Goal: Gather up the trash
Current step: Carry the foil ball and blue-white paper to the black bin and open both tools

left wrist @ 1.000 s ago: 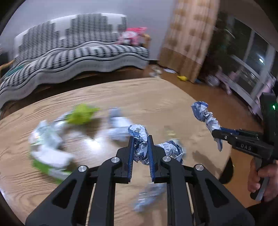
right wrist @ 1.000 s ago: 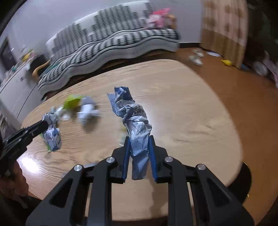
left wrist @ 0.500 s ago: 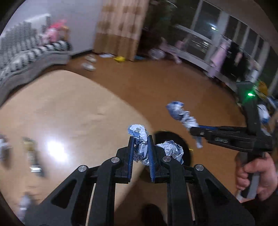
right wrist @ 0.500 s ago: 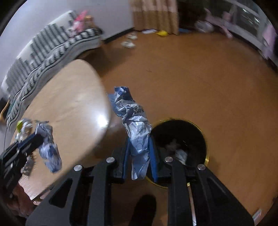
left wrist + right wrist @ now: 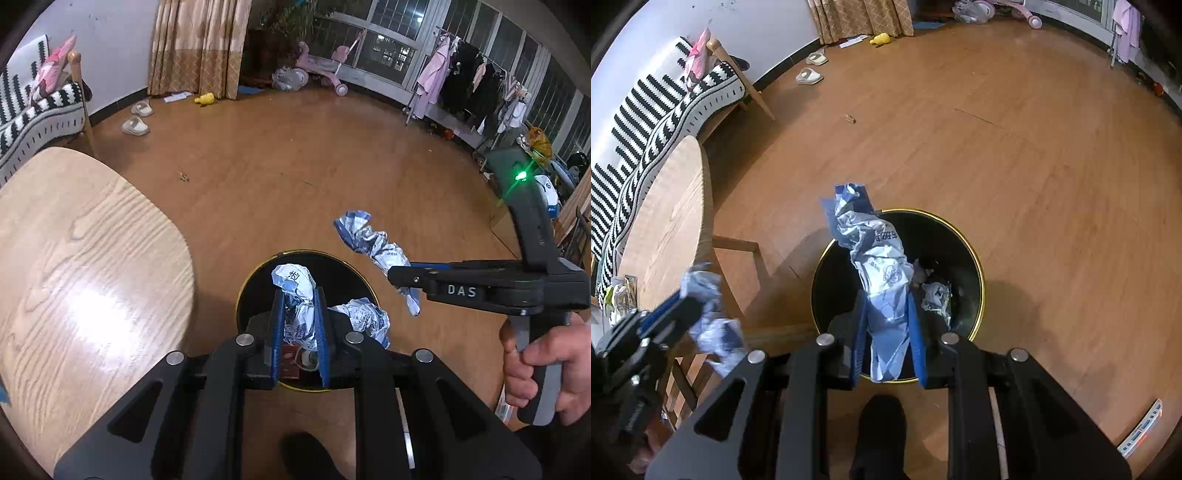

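Both claws are clamped on trash: my left claw [image 5: 298,325] pinches a crumpled wrapper [image 5: 295,291], and my right claw [image 5: 888,325] grips a longer twisted wrapper [image 5: 875,266]. What the drop turns on is the bin [image 5: 975,266], a black round one with a gold rim, standing on the floor just off the worktop [image 5: 85,258] edge. In the right wrist view the bin's mouth lies straight below and ahead of my right claw, so that hand looks better lined up; in the left view the bin [image 5: 258,273] also sits under my left claw, close to its near rim. The long wrapper's axis runs along the fingers, its free end pointing forward over the bin's far-left rim. The left wad is squat, with a lobe bulging to the right. I judge that letting go would drop both pieces inside, though the long one's tip could catch the rim. More crumpled paper already lies in the bin.
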